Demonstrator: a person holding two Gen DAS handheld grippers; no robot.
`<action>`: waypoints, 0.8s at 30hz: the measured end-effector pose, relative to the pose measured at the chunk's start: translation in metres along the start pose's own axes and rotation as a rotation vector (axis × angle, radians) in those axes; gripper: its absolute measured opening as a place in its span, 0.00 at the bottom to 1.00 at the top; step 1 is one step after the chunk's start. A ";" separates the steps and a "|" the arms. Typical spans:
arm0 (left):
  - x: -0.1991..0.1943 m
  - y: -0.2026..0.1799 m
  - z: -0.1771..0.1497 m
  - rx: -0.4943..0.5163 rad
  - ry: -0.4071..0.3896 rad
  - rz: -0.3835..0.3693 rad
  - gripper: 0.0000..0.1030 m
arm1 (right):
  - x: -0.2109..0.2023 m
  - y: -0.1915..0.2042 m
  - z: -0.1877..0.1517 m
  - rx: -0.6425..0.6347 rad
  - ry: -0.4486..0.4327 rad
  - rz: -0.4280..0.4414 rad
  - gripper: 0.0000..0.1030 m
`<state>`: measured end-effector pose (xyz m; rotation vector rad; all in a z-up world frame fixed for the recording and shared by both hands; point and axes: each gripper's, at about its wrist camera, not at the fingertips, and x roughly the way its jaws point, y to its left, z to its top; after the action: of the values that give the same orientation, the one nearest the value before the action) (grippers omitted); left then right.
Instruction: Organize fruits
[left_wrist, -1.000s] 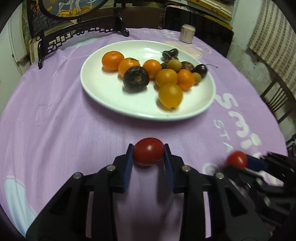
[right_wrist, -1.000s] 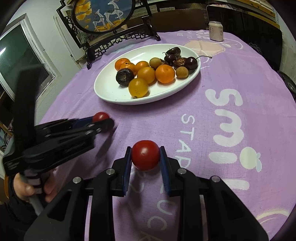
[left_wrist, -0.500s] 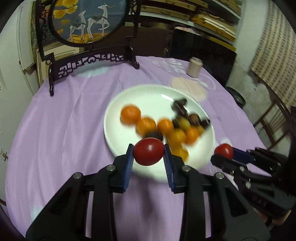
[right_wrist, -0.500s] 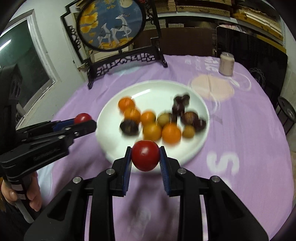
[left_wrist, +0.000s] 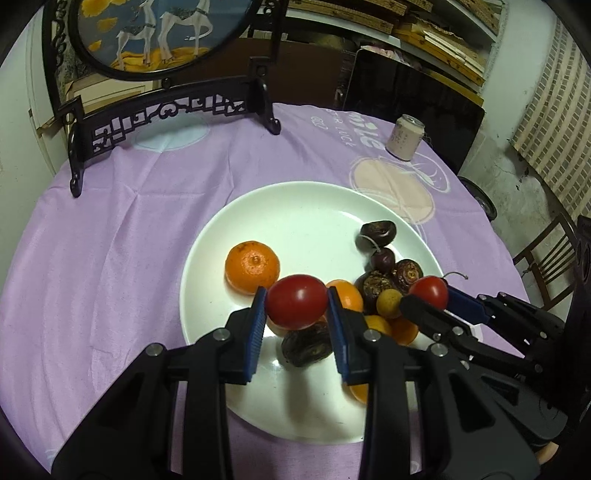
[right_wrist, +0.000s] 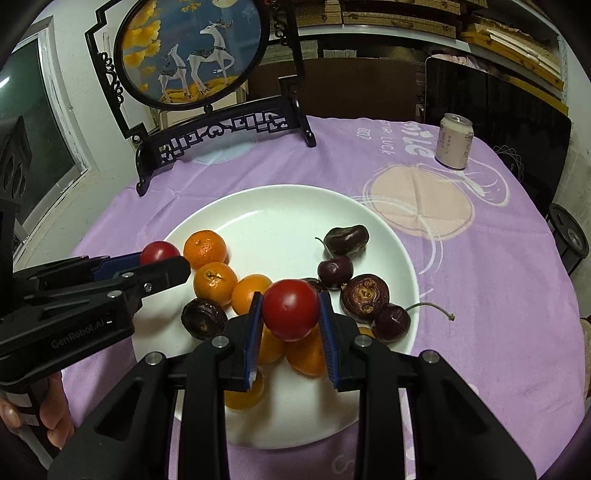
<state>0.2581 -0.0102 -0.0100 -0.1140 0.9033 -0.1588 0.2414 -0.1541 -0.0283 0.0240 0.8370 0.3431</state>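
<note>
My left gripper (left_wrist: 297, 308) is shut on a red tomato (left_wrist: 297, 305) and holds it above the near part of the white plate (left_wrist: 295, 210). My right gripper (right_wrist: 290, 310) is shut on a second red tomato (right_wrist: 290, 308) above the same plate (right_wrist: 266, 206). The plate holds several oranges (left_wrist: 252, 265) (right_wrist: 205, 248) and dark fruits (left_wrist: 376, 232) (right_wrist: 347, 236). In the left wrist view the right gripper (left_wrist: 428, 295) comes in from the right; in the right wrist view the left gripper (right_wrist: 160, 254) comes in from the left.
A purple cloth (left_wrist: 110, 258) covers the round table. A framed deer picture on a black stand (right_wrist: 221, 125) stands at the back. A small can (right_wrist: 454, 146) stands at the back right. A wooden chair (left_wrist: 546, 258) is off the table's right edge.
Both grippers have moved forward and up with their tomatoes, from over the bare cloth in front of the plate to above the fruit on the plate.
</note>
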 end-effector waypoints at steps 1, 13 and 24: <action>0.001 0.001 0.000 -0.004 0.002 -0.002 0.32 | 0.000 0.000 0.000 0.003 -0.007 -0.005 0.36; -0.043 0.009 -0.020 -0.010 -0.111 0.069 0.94 | -0.043 -0.025 -0.016 0.069 -0.070 -0.061 0.72; -0.062 -0.009 -0.054 0.029 -0.095 0.119 0.97 | -0.058 -0.020 -0.048 0.070 -0.037 -0.146 0.91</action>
<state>0.1772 -0.0091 0.0060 -0.0407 0.8101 -0.0550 0.1764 -0.1966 -0.0219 0.0341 0.8086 0.1753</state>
